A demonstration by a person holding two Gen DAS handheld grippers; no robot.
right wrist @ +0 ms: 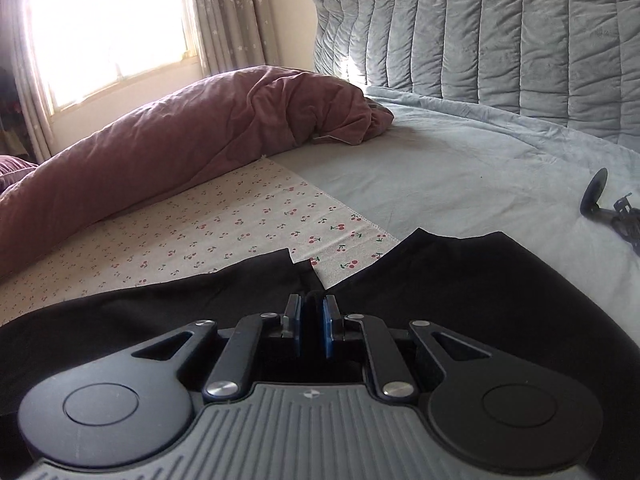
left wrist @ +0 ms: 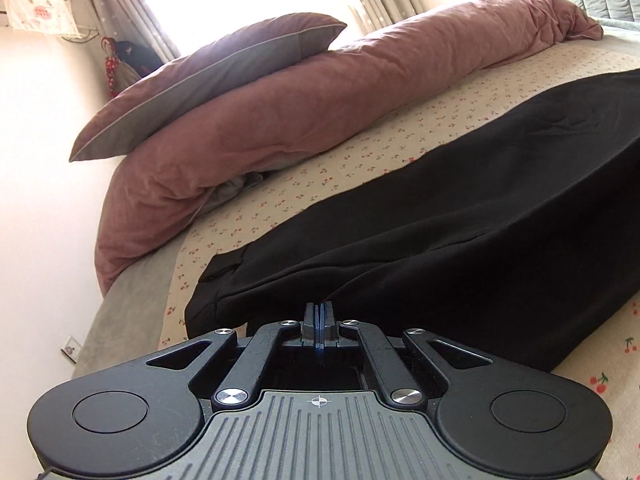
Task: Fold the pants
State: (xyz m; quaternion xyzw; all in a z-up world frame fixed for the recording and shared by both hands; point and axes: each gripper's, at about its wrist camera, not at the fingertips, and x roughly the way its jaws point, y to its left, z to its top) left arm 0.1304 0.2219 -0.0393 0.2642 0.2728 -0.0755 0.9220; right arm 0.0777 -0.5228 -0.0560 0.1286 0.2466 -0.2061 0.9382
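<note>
Black pants [left wrist: 460, 216] lie spread on the cherry-print sheet [left wrist: 360, 148] of a bed. In the left wrist view my left gripper [left wrist: 319, 310] is shut, its pads pressed together at the near edge of the pants, pinching the cloth. In the right wrist view the pants [right wrist: 460, 280] show two leg ends with a gap of sheet [right wrist: 240, 232] between them. My right gripper [right wrist: 311, 308] is shut on a fold of the black cloth, with a narrow gap between its blue pads.
A rolled pink duvet [left wrist: 320, 92] and a purple-grey pillow [left wrist: 208, 80] lie along the far side. A grey quilted headboard [right wrist: 500, 40] and grey sheet [right wrist: 460, 168] are at the right. A small black stand [right wrist: 604, 200] lies on the grey sheet. A bright window [right wrist: 108, 28] is behind.
</note>
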